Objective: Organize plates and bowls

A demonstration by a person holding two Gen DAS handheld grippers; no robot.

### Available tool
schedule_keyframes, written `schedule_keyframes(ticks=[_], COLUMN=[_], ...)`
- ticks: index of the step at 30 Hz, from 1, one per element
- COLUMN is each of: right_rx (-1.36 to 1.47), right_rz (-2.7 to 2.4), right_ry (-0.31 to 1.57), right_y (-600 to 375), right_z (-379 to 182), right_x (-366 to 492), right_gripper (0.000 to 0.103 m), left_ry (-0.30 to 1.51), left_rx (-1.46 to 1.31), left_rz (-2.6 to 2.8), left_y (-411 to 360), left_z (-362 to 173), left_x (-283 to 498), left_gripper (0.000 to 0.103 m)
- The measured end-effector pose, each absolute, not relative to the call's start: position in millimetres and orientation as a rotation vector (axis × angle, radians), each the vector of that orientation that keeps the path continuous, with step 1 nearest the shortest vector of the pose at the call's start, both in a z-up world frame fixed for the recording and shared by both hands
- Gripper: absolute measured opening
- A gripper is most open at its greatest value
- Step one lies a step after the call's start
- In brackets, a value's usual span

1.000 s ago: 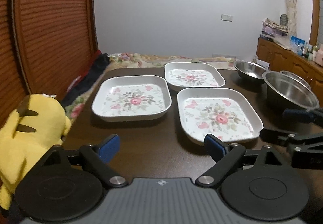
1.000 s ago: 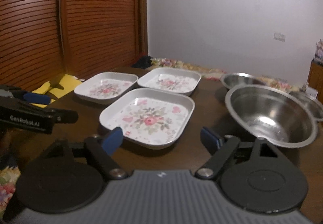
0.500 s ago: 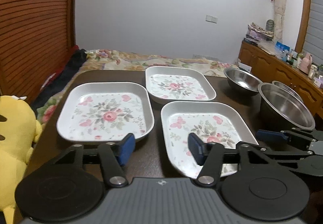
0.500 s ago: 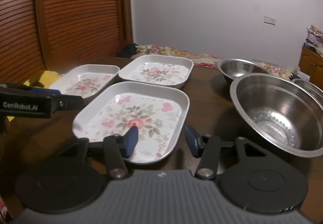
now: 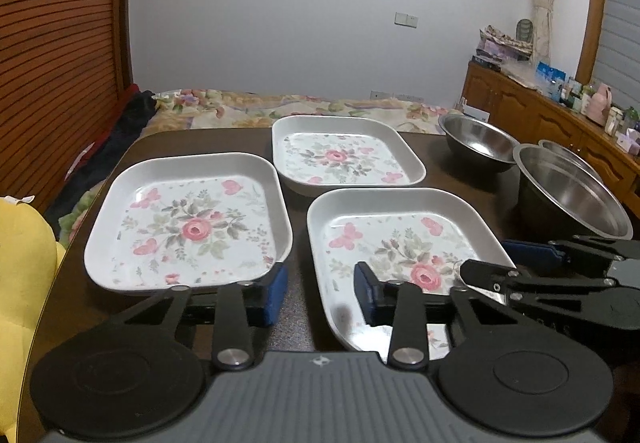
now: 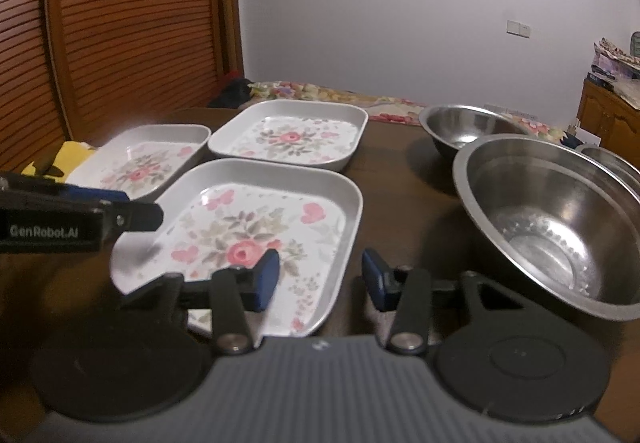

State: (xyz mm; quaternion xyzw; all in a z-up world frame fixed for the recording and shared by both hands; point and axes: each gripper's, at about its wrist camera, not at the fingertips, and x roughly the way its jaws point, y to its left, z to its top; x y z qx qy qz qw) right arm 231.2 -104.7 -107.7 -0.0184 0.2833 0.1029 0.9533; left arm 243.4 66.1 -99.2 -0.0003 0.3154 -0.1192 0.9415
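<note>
I am just starting this job, I think. Nothing is stacked yet. Three flowery plates are lying flat on the desk [image 5: 208, 323], each one by itself. The left plate [image 5: 188, 223] is sitting near the left edge. The far plate [image 5: 344, 155] is sitting behind the other two. The near plate [image 6: 248, 235] is lying closest to me, in the middle.

Three shiny metal bowls are waiting on the right side. The big bowl [image 6: 548, 223] is nearest. The small bowl [image 6: 464, 131] is sitting behind it. The third bowl [image 6: 616, 159] is peeking out from behind the big one. I cannot tell if they are touching.

My left gripper [image 5: 320, 289] is hovering low between the left plate and the near plate. Its jaws are closing, about half shut. One blue pad is over the near plate's left rim, and the other is by the left plate's corner. It is not holding anything.

My right gripper [image 6: 318, 279] is reaching over the right rim of the near plate. Its jaws are closing too, with the rim between them. The pads are not squeezing it yet, as far as I can see.

So all the plates and bowls are still waiting to be gathered.

The desk is dark brown and smooth. A yellow plush toy [image 5: 24, 283] is sitting at its left. Behind the desk a bed with a flowery blanket [image 5: 280, 105] is lying by a plain white wall [image 5: 320, 3]. Wooden slat doors [image 6: 120, 23] are standing on the left, and a wooden cabinet [image 5: 540, 115] with little things on it is on the right.
</note>
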Motion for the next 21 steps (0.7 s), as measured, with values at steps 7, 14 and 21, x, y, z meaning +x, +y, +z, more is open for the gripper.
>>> schedule_keyframes(ticks=[7,14,21], right_rx=[-0.011,0.006,0.047], right_rz=[0.198,0.195,0.214], right_ry=[0.592,0.595,0.604], right_y=[-111,-114,-118], right_z=[-110,-109,-109], right_x=[234,234,231], right_gripper=[0.037,0.030,0.020], left_ry=[0.664,0.698,0.713], left_rx=[0.013,0.017,-0.011], left_rz=[-0.258,-0.271,-0.298], left_y=[62,59,64], left_z=[-100,-108,-110], left_x=[243,247,246], left_gripper=[0.027,0.023,0.012])
